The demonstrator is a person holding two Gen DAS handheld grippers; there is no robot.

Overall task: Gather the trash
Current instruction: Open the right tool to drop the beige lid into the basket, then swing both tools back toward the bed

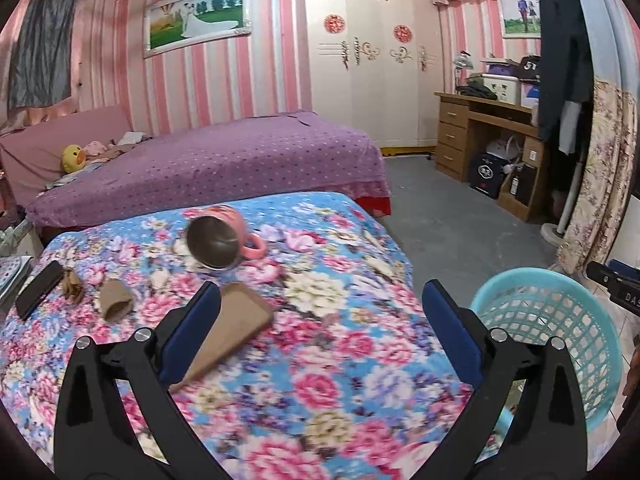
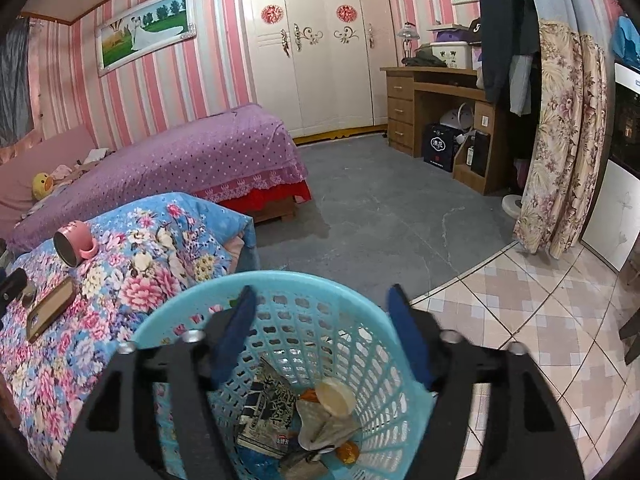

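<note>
Floral quilt point(image 1: 320, 360) covers the big surface under the left gripper point(image 1: 320, 320), and on it lie a tipped pink mug point(image 1: 224, 236), a brown board point(image 1: 236, 320), a dark phone point(image 1: 38, 290) and two scraps of trash. Beside the quilt's edge stands the blue basket point(image 2: 192, 308), latticed and already holding a printed wrapper point(image 2: 268, 408), a pale cup point(image 2: 334, 396) and some smaller litter at the bottom.

By the look of it, the step in hand is a drop just made: the right gripper point(image 2: 320, 332) hangs over the basket's mouth with its tongs spread and nothing between them. The left gripper's tongs are spread wide too, empty, above the quilt with the board just beyond its left finger.

Judging by what remains, the next move calls for the left gripper to swing toward the paper tube point(image 1: 115, 298) near the quilt's far left side. That tube lies flat, its long axis running roughly away from the camera, open end toward the viewer; closing across its short width should suit. A crumpled brown scrap point(image 1: 73, 285) sits just beside it, next to the phone.
</note>
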